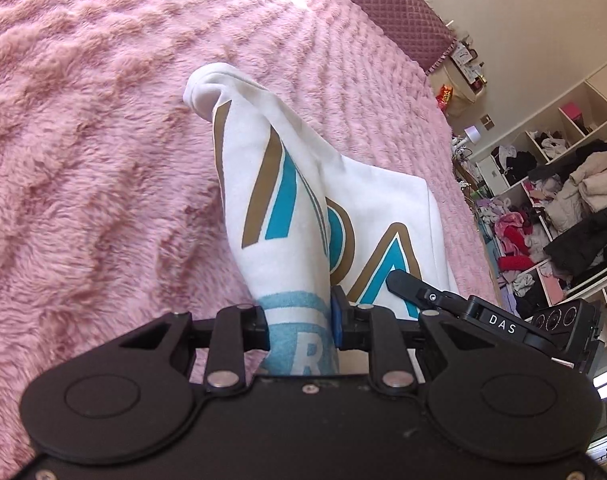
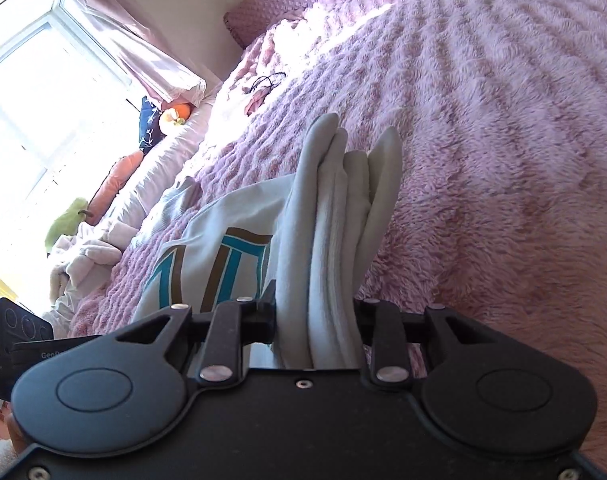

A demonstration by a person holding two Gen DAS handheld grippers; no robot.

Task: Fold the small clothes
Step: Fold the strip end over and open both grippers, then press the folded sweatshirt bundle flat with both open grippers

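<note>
A small white garment (image 1: pixel 287 184) with teal and gold lettering lies partly on a fluffy pink blanket (image 1: pixel 83 140). My left gripper (image 1: pixel 301 320) is shut on a bunched fold of it, which stands up between the jaws. My right gripper (image 2: pixel 317 320) is shut on several gathered layers of the same white garment (image 2: pixel 331 220); the printed part (image 2: pixel 223 264) spreads to its left. The right gripper's body (image 1: pixel 483 316) shows at the right of the left wrist view, close beside the garment.
The pink blanket (image 2: pixel 503 120) covers the whole bed. A quilted purple headboard (image 1: pixel 395 4) stands at the far end. Open shelves stuffed with clothes (image 1: pixel 555 200) stand to the right. A window with curtains (image 2: pixel 43 80), cushions and a crumpled blanket (image 2: pixel 91 256) are on the other side.
</note>
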